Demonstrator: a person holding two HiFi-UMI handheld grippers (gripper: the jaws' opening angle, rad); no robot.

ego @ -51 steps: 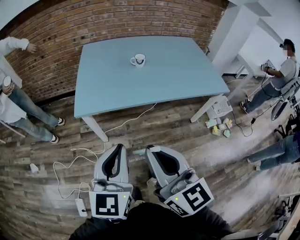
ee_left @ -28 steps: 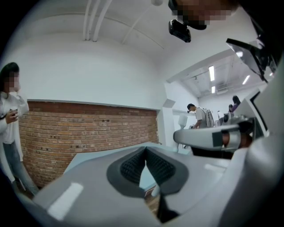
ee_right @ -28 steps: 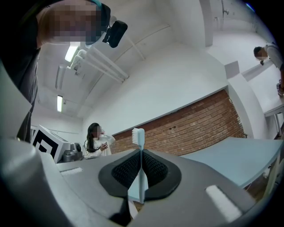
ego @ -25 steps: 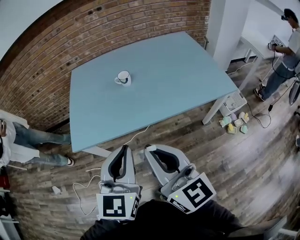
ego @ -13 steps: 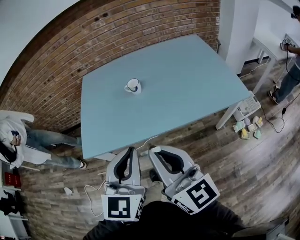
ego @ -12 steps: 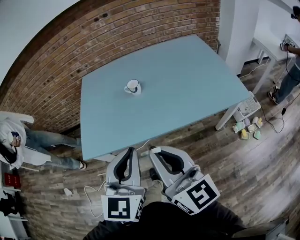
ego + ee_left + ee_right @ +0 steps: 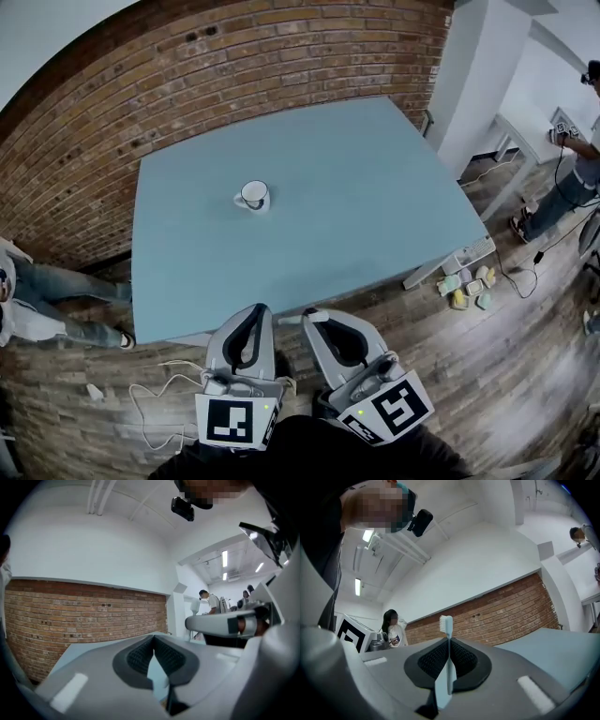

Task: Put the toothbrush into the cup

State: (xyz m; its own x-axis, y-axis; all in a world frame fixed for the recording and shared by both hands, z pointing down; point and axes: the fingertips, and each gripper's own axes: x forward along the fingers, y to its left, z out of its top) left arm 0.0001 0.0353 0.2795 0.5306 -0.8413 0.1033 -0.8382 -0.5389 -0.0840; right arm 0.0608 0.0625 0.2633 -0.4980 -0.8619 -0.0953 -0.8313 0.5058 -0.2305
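A white cup (image 7: pixel 253 196) with a dark rim stands on the light blue table (image 7: pixel 356 187), left of its middle. In the right gripper view a pale blue toothbrush (image 7: pixel 447 663) stands upright between the pads, bristles on top, and my right gripper (image 7: pixel 448 641) is shut on it. In the head view the right gripper (image 7: pixel 317 316) sits at the table's near edge, well short of the cup. My left gripper (image 7: pixel 255 309) is beside it. Seen in its own view, the left gripper (image 7: pixel 153 641) is shut, its tips touching and nothing between them.
A brick wall (image 7: pixel 187 75) runs behind the table and a white pillar (image 7: pixel 469 75) stands at its right corner. A person (image 7: pixel 37 300) stands at far left and another (image 7: pixel 577 169) at far right. Cables (image 7: pixel 159 394) and small objects (image 7: pixel 466 286) lie on the wooden floor.
Both grippers have moved forward together towards the table, so its near edge now lies right at their tips. The toothbrush stays gripped and the cup has not moved on the table.
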